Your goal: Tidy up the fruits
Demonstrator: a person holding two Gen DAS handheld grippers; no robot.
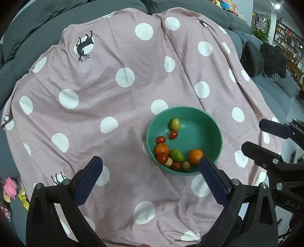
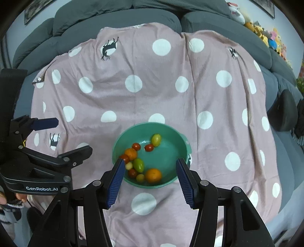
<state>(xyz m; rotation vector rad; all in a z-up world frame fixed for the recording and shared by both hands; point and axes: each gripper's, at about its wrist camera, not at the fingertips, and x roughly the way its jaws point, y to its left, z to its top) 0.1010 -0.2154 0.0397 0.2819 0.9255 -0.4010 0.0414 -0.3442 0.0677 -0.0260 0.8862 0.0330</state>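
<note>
Left gripper [image 1: 151,165] spread to full width, nothing between the pads, hanging over bare cloth just left of the bowl. Right gripper [image 2: 150,167] partly spread, also empty, above the bowl's near rim. Green bowl [image 2: 182,144] sits on the pink polka-dot cloth [image 2: 171,95], near-centre. All the fruit is inside: two oranges [image 2: 153,175], green-yellow oval fruits [image 2: 138,165], red cherry tomatoes [image 2: 149,147], small yellowish ones [image 2: 140,177], bunched mostly at the near-left wall. Far side: grey sofa [image 2: 117,17], with plush toys [image 2: 266,32] at far right.
</note>
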